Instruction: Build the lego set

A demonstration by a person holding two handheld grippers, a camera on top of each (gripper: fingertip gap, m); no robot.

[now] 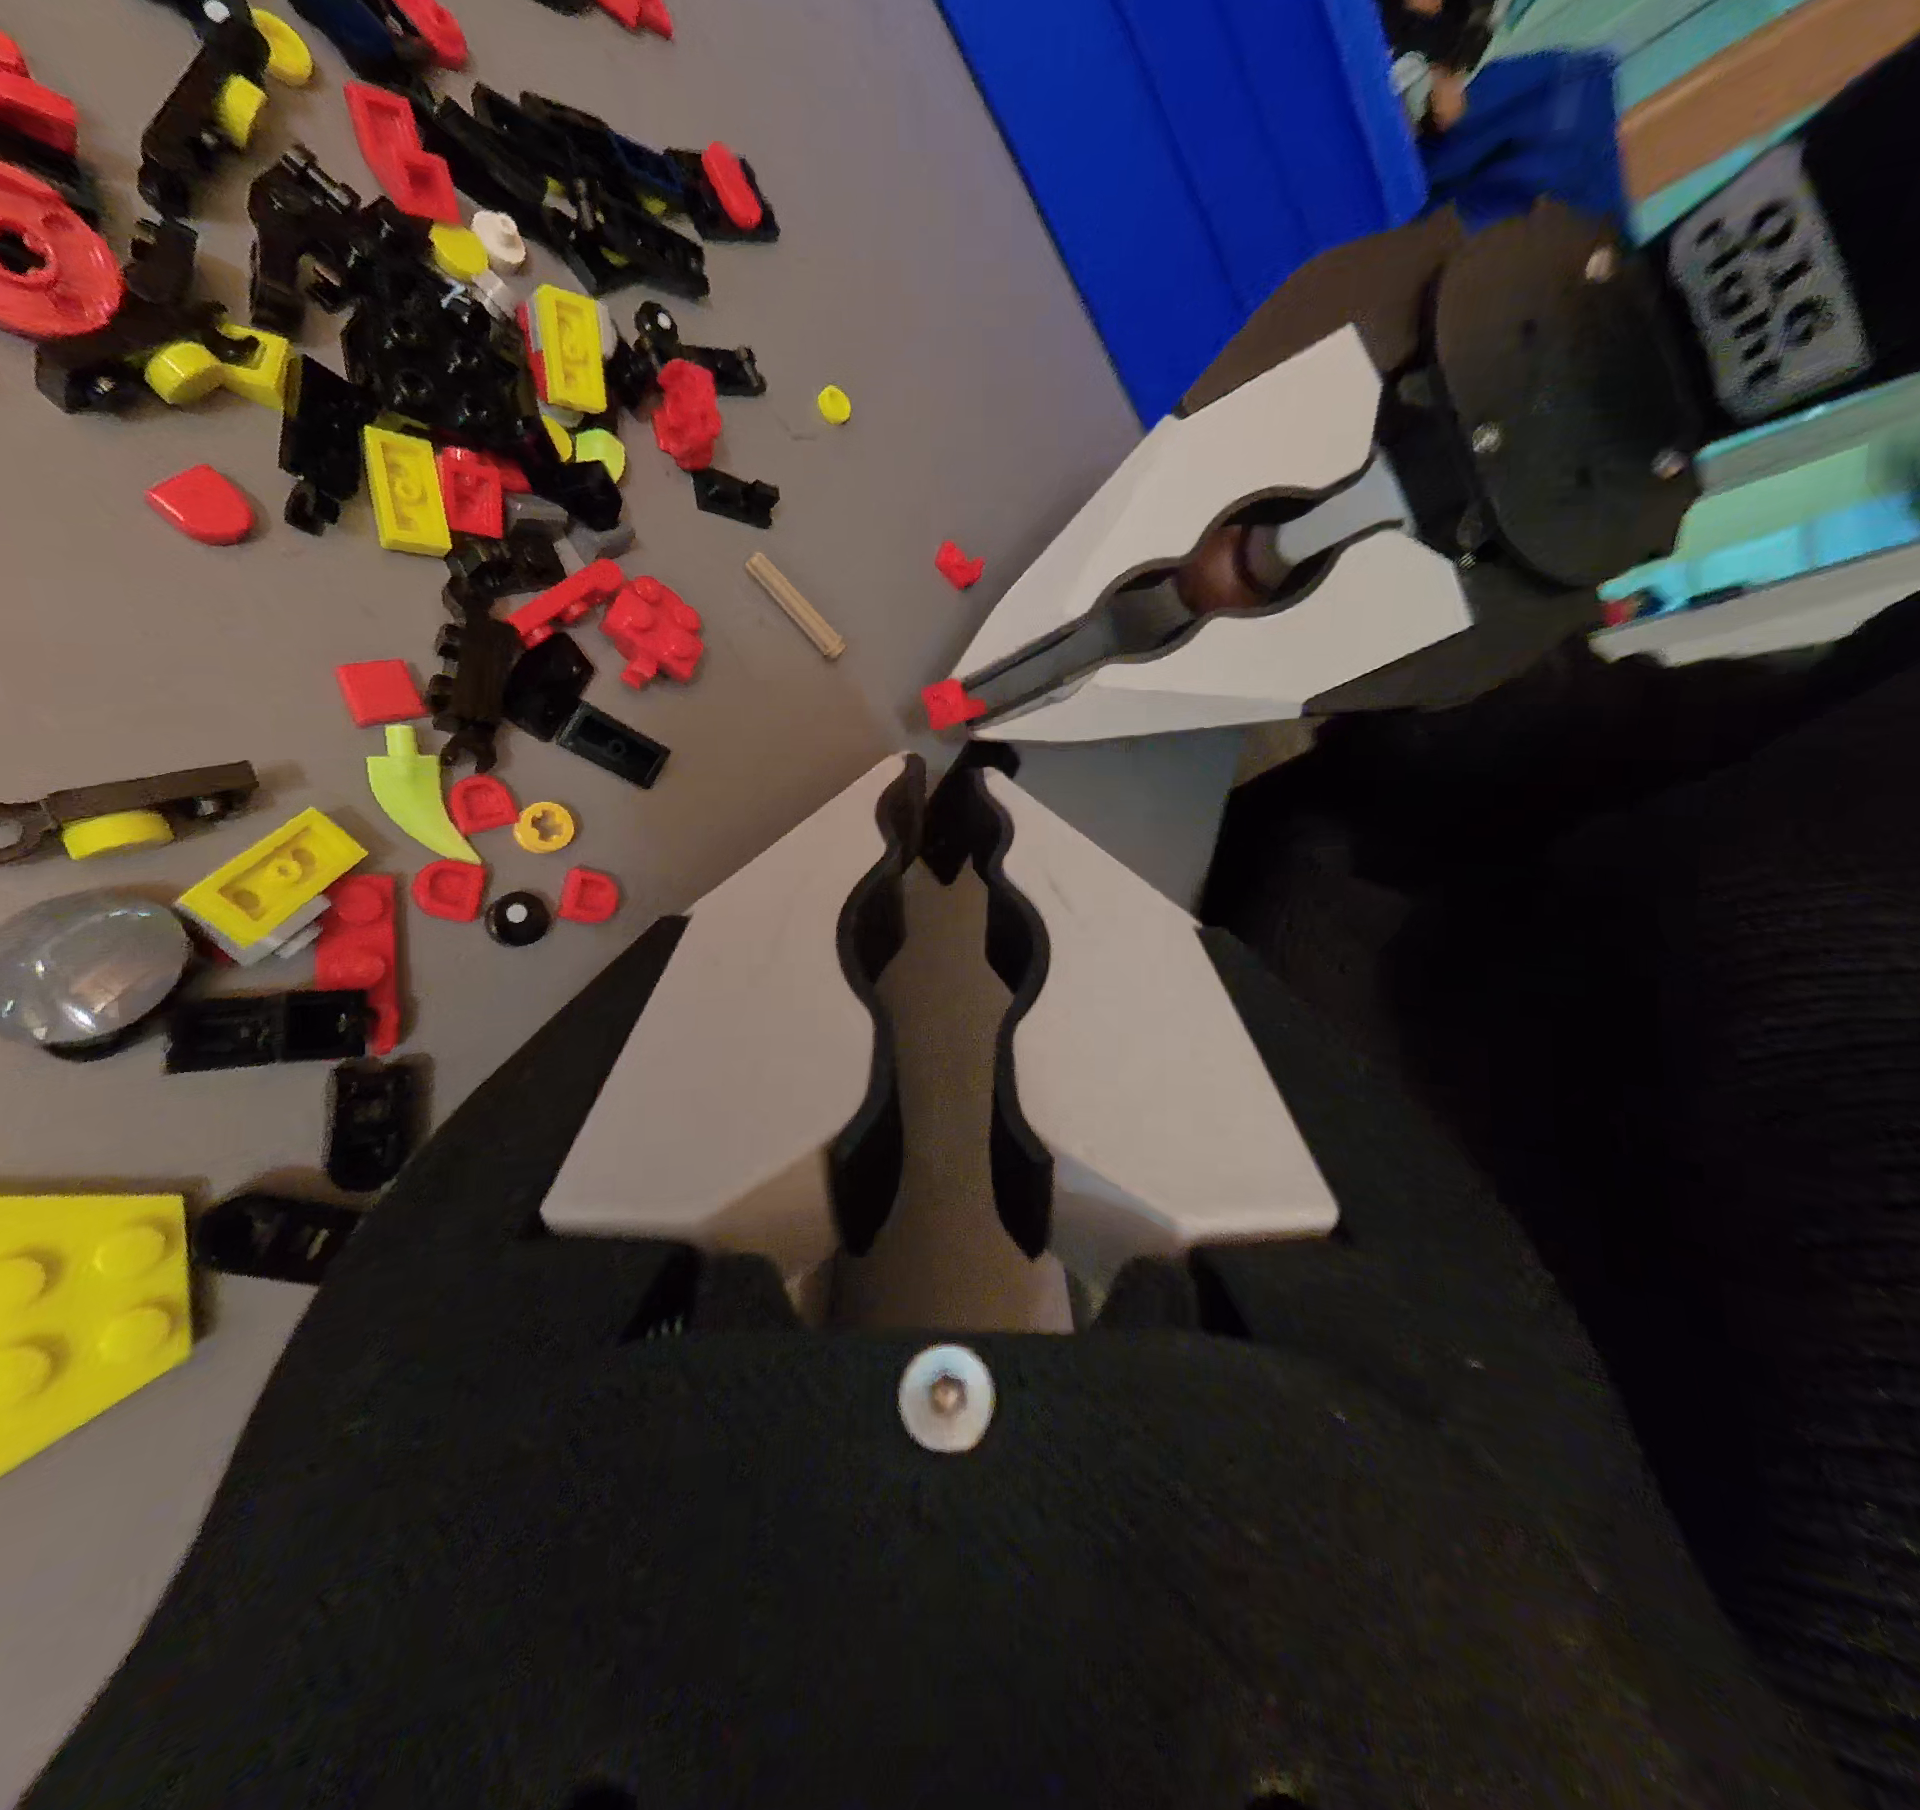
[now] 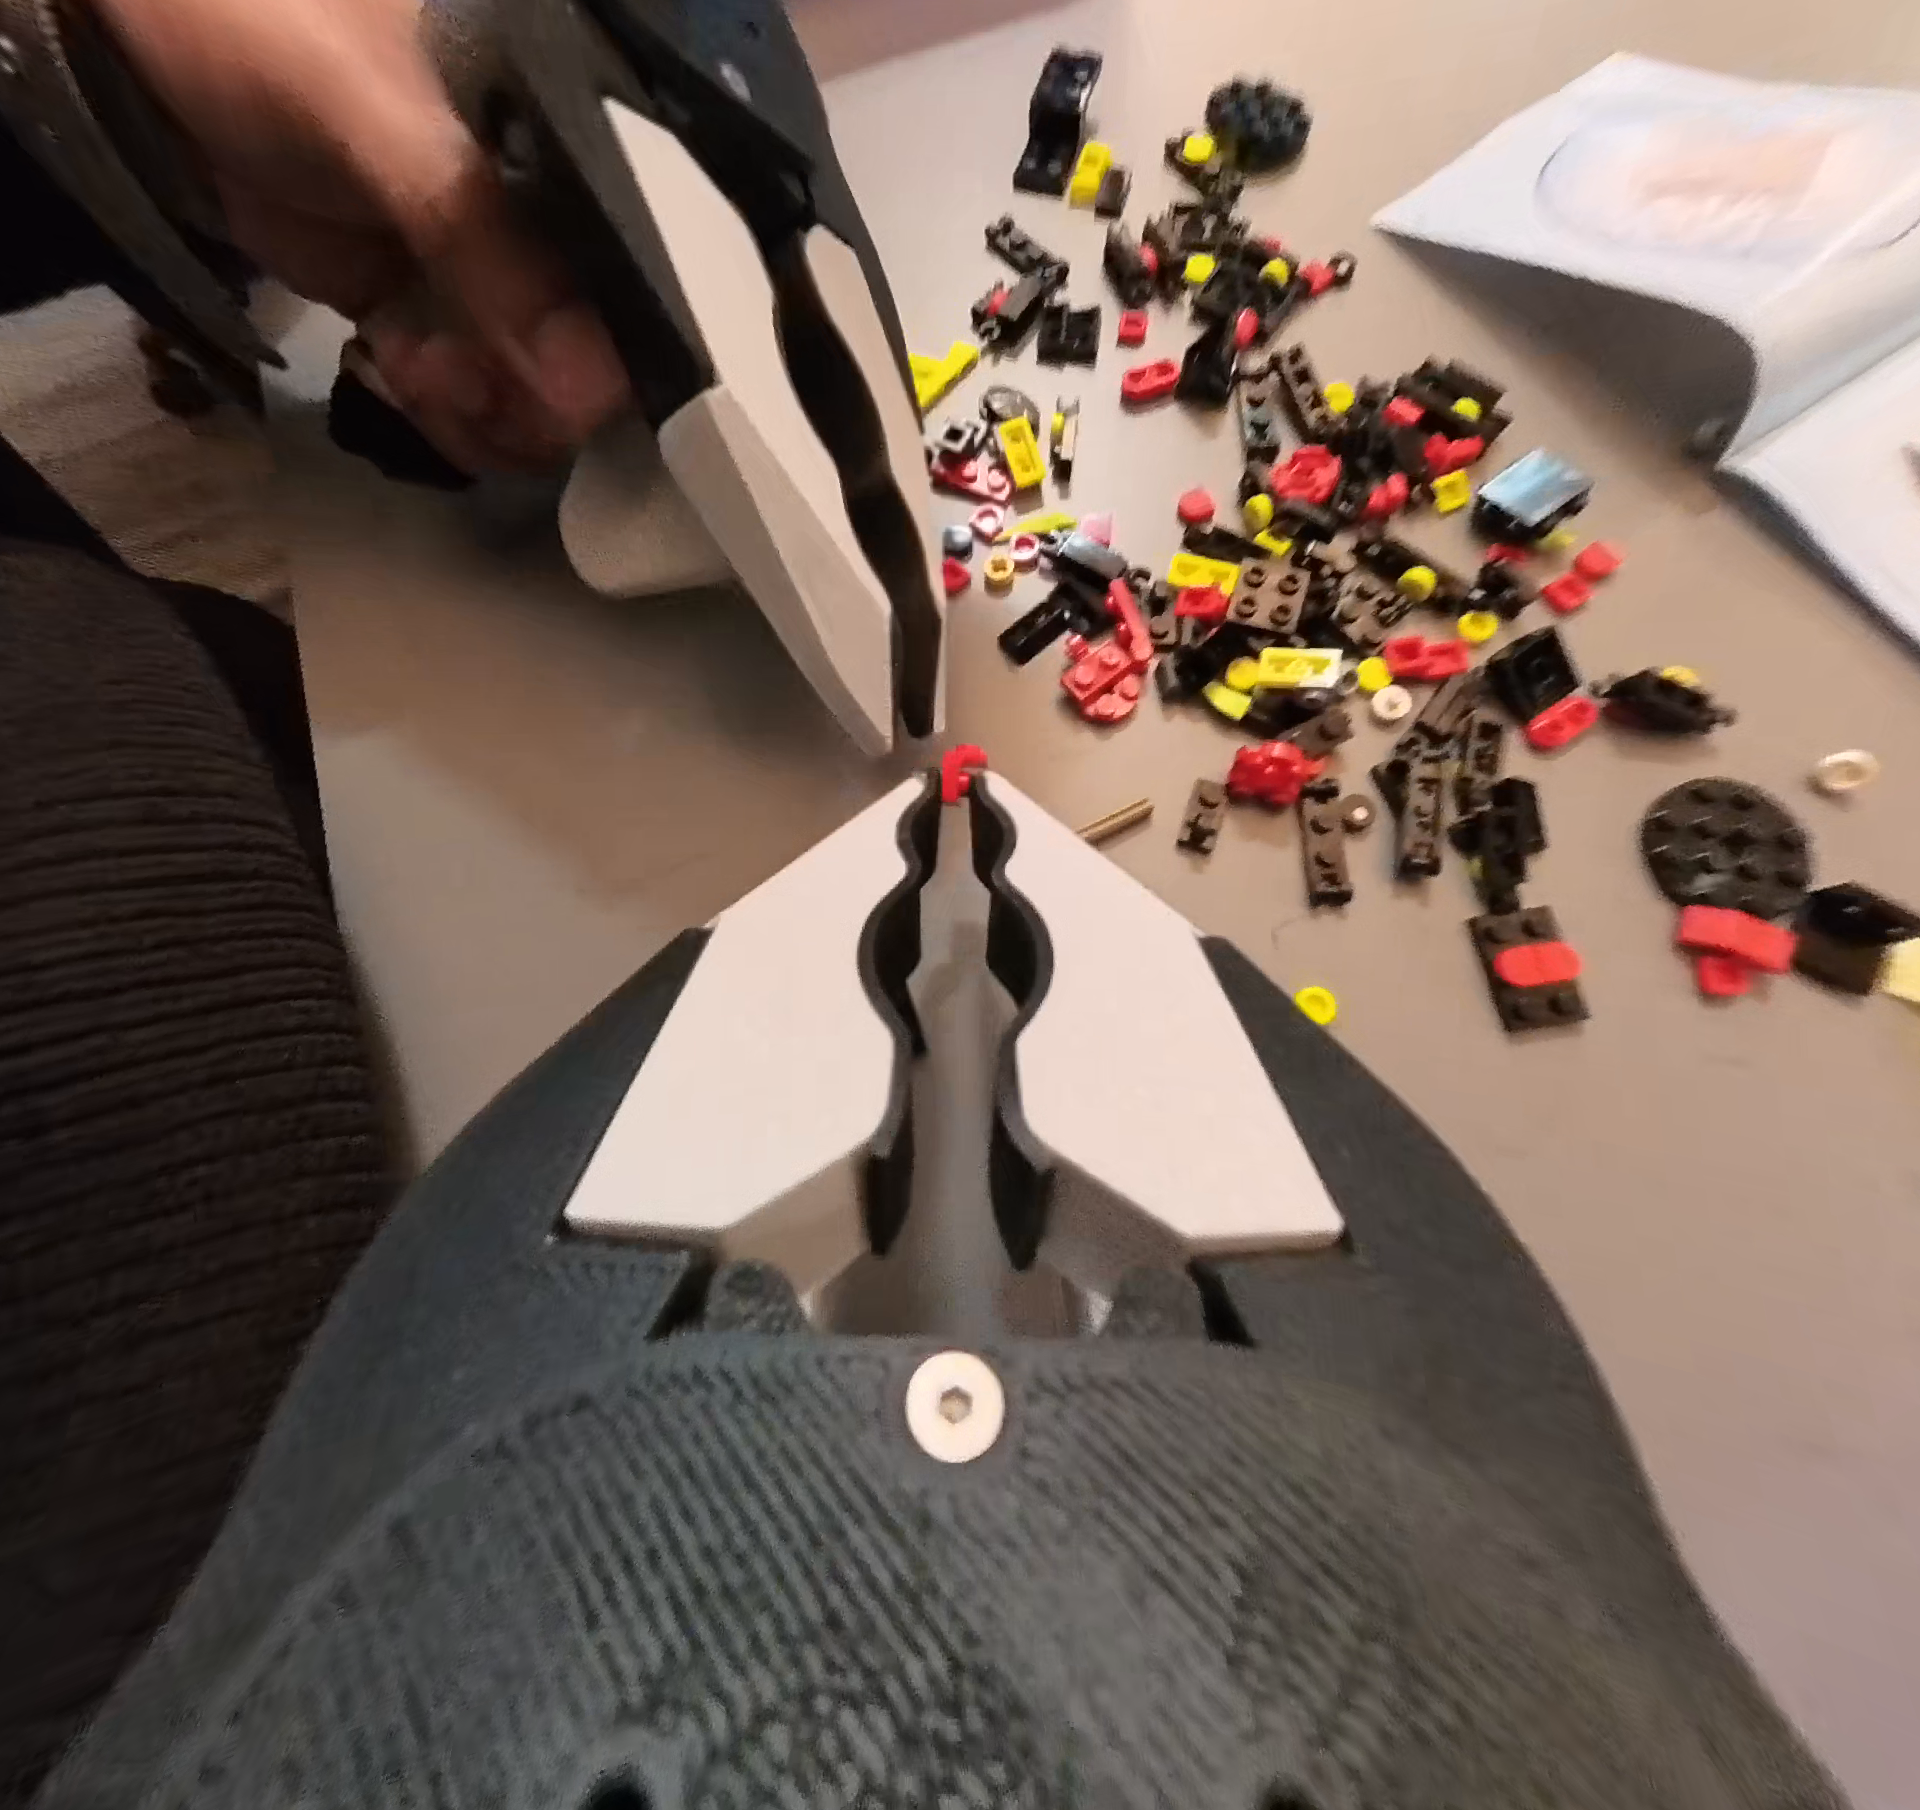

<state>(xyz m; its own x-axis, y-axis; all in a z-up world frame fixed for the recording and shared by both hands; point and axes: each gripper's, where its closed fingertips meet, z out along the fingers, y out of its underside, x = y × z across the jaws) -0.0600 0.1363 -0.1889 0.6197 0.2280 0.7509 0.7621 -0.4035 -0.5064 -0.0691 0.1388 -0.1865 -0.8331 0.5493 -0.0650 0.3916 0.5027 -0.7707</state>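
- Between the tips of the right tongs (image 2: 954,792) sits a small red piece (image 2: 958,771), pinched at the very end; the jaws stand narrow, closed on it.
- From the left wrist view the same red piece (image 1: 948,702) shows at the tip of the right tongs (image 1: 971,706), which come in from the right.
- Left tongs (image 1: 940,773) are nearly closed, with a black piece (image 1: 961,815) gripped between the tips.
- Tips of the two tongs nearly meet just above the grey bench (image 1: 883,233); whether the red and black pieces touch cannot be told.
- A bare hand (image 2: 343,191) grips the left tongs (image 2: 914,700), seen only in the right wrist view, slanting down from the upper left.
- Loose lego pile (image 1: 416,430) lies left of the left tongs, and right of and beyond the right tongs (image 2: 1351,555): black, red and yellow parts.
- A tan axle (image 1: 795,605) lies just beyond the tips.
- Only the right wrist view shows a booklet (image 2: 1662,233) at far right; only the left wrist view shows a blue box (image 1: 1143,119) beyond the tips.
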